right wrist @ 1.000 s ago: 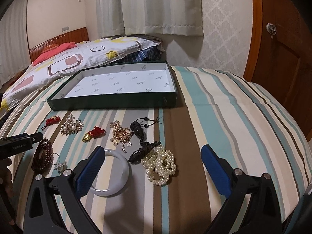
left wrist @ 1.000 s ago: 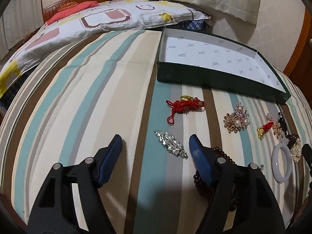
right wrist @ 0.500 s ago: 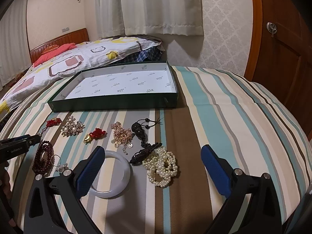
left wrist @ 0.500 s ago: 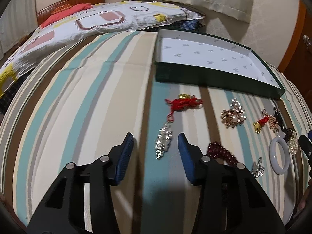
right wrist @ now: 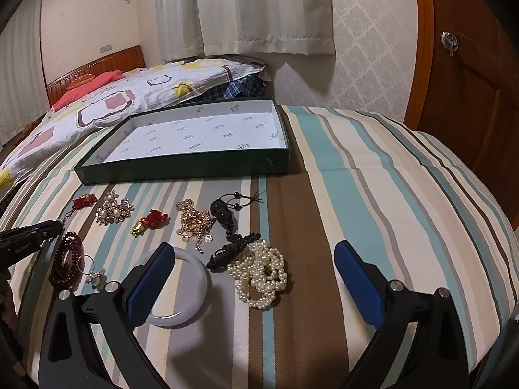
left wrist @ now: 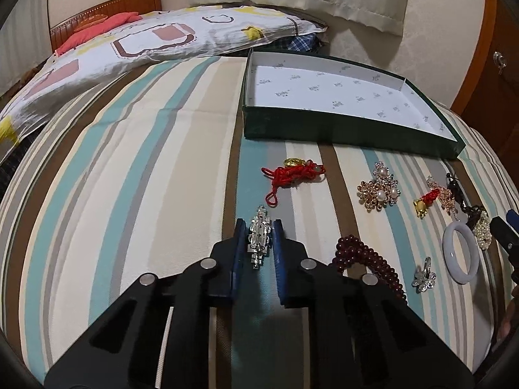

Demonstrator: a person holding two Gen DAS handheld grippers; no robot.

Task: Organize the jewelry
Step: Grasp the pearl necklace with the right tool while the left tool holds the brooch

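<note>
The left tool [left wrist: 258,227] is closing its blue pads on a silver rhinestone brooch [left wrist: 259,241], which is lying lengthwise between them on the striped bed [left wrist: 129,178]; the pads are sitting against its two sides, though it is hard to tell whether the brooch is lifting off the cover or resting on it. The right tool [right wrist: 249,278] is hanging with its jaws spread wide and nothing between the pads, its left pad showing in front of a white bangle [right wrist: 191,295] that is lying flat on the bed. A green box [left wrist: 324,134] with a white printed lining is sitting open toward the far part of the bed, near the patterned quilt [left wrist: 146,42], and nothing is lying inside it. The rest of the jewelry is spreading in a loose row between the box and the tools: a red knotted cord charm [left wrist: 295,173] with a gold piece just beyond the brooch, a gold and pearl flower brooch [left wrist: 378,191], a small red and gold charm [right wrist: 150,222], a gold coin chain piece [right wrist: 194,220], a black cord pendant [right wrist: 227,215], and a pile of pearl strands [right wrist: 261,274] touching a black knotted cord [right wrist: 230,251]. A dark red bead bracelet [left wrist: 366,259] is lying just beside the left tool, with a small silver flower ring [left wrist: 423,277] near it.
</note>
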